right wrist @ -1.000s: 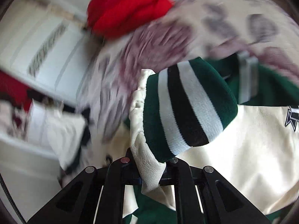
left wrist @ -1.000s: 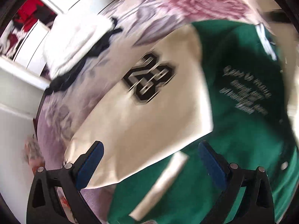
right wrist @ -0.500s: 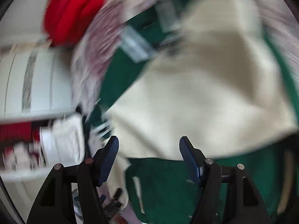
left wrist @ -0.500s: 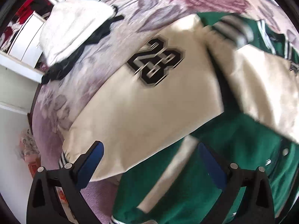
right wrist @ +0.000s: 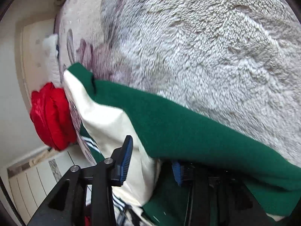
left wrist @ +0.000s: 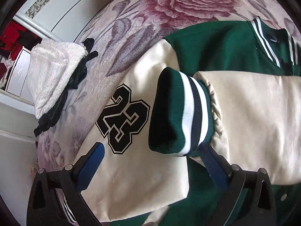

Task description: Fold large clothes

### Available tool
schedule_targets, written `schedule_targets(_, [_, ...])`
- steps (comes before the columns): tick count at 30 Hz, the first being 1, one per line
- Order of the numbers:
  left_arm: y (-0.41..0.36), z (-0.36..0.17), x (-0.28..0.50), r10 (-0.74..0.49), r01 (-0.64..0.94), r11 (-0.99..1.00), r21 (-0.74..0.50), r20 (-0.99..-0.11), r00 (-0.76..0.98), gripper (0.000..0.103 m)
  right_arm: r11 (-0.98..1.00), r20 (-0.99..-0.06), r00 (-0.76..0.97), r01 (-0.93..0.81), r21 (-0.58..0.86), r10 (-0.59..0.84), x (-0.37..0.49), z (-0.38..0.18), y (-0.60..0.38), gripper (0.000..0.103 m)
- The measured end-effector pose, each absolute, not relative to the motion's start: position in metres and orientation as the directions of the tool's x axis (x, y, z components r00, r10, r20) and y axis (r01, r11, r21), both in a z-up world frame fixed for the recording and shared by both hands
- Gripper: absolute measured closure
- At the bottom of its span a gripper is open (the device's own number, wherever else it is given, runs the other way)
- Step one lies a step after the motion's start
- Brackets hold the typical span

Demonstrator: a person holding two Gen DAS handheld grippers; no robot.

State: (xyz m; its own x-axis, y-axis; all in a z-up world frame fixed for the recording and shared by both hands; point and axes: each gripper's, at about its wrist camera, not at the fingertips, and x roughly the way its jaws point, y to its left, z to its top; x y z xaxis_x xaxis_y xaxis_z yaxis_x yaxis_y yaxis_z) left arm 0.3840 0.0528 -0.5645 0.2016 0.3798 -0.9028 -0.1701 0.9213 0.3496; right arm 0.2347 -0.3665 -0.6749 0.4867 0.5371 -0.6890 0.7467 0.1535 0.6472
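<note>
On the flowered blanket [left wrist: 188, 5], the green and cream jacket [left wrist: 216, 43] lies sleeves crossed; left gripper [left wrist: 152, 162] wide, empty; right gripper [right wrist: 150, 160] closing around its edge, pads apart.

Only the two handheld grippers show of the person's rig; no hand or sleeve is in view. The left gripper [left wrist: 150, 167] has a matte black frame of angular struts with triangular cut-outs. Round silver screws [left wrist: 235, 167] sit at its pivots, two on each side. Each finger ends in a flat blue pad [left wrist: 92, 166] with a fine ribbed face. The right gripper [right wrist: 150, 166] is built the same way: black struts, silver pivot screws [right wrist: 108, 160], and ribbed blue pads [right wrist: 125, 158] edged in black. Its far finger is mostly hidden, with only a strip of blue showing
</note>
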Motion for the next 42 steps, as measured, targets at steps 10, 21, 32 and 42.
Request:
schedule_targets(10, [0.06, -0.589, 0.408, 0.414, -0.186, 0.905, 0.383, -0.893, 0.175, 0.0, 0.633, -0.809, 0.463, 0.515, 0.578, 0.362, 0.307, -0.573, -0.354, 0.062])
schedule_targets(21, [0.082, -0.552, 0.376, 0.326, -0.259, 0.928, 0.268, -0.92, 0.216, 0.0, 0.682, -0.835, 0.292, 0.484, 0.549, 0.466, 0.396, -0.577, -0.377, 0.063])
schedule_targets(32, [0.224, -0.551, 0.147, -0.033, -0.626, 0.775, -0.088, -0.995, 0.099, 0.0, 0.793, -0.91, 0.109, 0.457, 0.403, 0.4, 0.232, -0.54, -0.295, 0.045])
schedule_targets(42, [0.322, -0.622, 0.054, -0.199, -0.855, 0.186, -0.485, -0.87, 0.451, 0.005, 0.778, -0.899, 0.058, 0.479, 0.407, 0.435, 0.228, -0.586, -0.163, 0.045])
